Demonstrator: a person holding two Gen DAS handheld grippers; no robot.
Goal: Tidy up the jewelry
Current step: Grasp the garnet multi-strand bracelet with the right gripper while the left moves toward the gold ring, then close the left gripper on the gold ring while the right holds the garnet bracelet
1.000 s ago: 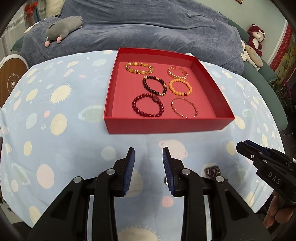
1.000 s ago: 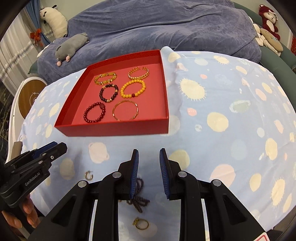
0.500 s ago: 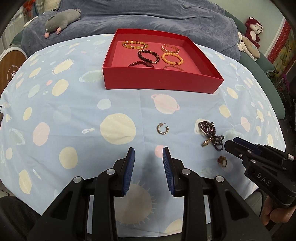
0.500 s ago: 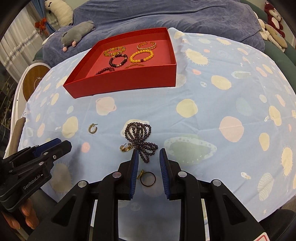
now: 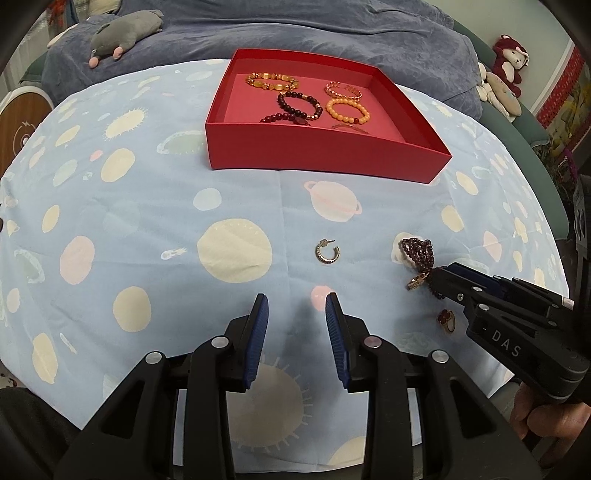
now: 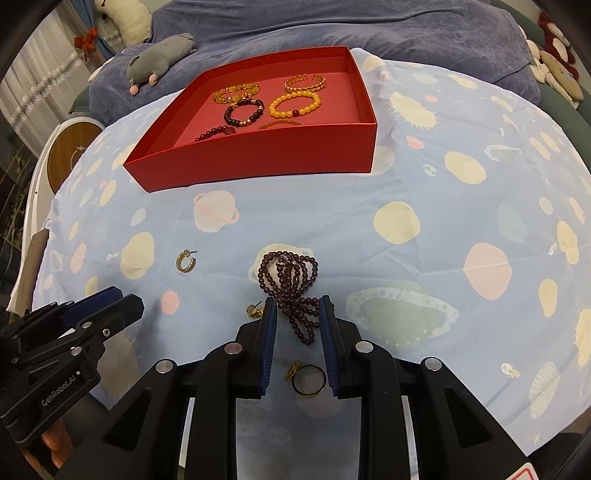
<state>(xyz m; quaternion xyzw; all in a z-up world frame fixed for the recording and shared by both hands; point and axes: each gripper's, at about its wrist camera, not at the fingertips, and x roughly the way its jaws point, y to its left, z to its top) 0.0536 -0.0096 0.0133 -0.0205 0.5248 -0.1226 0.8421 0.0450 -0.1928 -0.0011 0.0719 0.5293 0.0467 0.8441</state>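
Observation:
A red box (image 5: 314, 151) (image 6: 258, 158) holding several bead and gold bracelets stands at the far side of the planet-print cloth. On the near cloth lie a gold hoop earring (image 5: 328, 253) (image 6: 186, 261), a bunch of dark purple beads (image 6: 290, 284) (image 5: 415, 251), a second gold earring (image 6: 255, 310), a dark ring (image 6: 309, 380) and a red flower ring (image 5: 446, 321). My left gripper (image 5: 295, 306) (image 6: 122, 299) is open and empty, short of the hoop earring. My right gripper (image 6: 297, 306) (image 5: 441, 275) is open; the beads' near tail lies between its fingers, untouched by the pads.
A bed with a blue-grey blanket (image 5: 295, 33) runs behind the table, with a grey plush mouse (image 5: 125, 31) (image 6: 159, 55) on it. Plush toys (image 5: 511, 55) sit at the far right. A round wooden-faced object (image 6: 70, 147) stands at the left. The table edge curves close below both grippers.
Both grippers drew back from the red box and sank toward the cloth. The loose earrings, beads and rings came into view, and the beads' tail now lies between the right fingers.

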